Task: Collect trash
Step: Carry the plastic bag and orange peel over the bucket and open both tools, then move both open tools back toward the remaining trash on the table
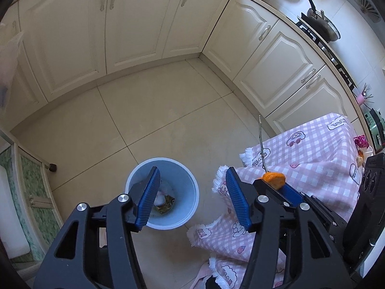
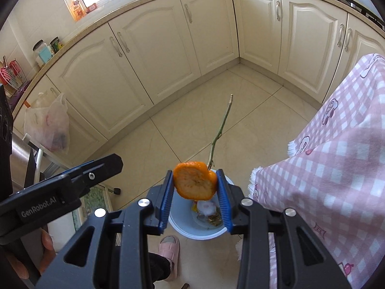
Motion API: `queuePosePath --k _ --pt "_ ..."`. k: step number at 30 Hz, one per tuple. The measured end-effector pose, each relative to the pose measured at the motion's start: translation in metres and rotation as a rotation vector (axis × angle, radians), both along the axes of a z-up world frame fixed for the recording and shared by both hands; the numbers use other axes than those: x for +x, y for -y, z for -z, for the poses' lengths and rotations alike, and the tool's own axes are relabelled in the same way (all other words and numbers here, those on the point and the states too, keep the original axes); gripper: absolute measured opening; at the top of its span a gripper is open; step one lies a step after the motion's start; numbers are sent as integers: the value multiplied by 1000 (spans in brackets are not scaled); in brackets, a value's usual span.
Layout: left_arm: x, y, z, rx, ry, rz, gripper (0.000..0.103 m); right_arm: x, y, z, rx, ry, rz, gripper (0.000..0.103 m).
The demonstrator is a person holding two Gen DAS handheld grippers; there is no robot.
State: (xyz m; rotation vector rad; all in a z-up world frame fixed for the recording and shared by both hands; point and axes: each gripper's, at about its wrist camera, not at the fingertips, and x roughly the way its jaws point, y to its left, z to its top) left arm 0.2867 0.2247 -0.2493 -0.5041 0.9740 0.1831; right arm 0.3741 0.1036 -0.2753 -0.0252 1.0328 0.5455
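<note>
My right gripper is shut on an orange peel with a long green twig sticking up from it, held above a light blue trash bin on the floor. The bin holds white tissue and scraps. In the left wrist view the peel and twig show at the right, with the right gripper under them. My left gripper is open and empty above the bin.
A table with a pink checked cloth stands right of the bin. Cream cabinets line the far walls. A plastic bag hangs at the left. A foot in a pink slipper stands near the bin.
</note>
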Motion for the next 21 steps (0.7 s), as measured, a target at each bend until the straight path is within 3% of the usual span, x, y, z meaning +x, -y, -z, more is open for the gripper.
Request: queuePosePath --k 9,13,21 --pt "-5 -3 -8 -7 31 -14 55 0 -9 -8 10 32 -16 38" --pt "-9 -4 -17 1 49 -19 55 0 -10 -17 18 63 -14 44" --pt "-15 11 -40 18 91 4 56 -8 13 -35 46 86 19 45"
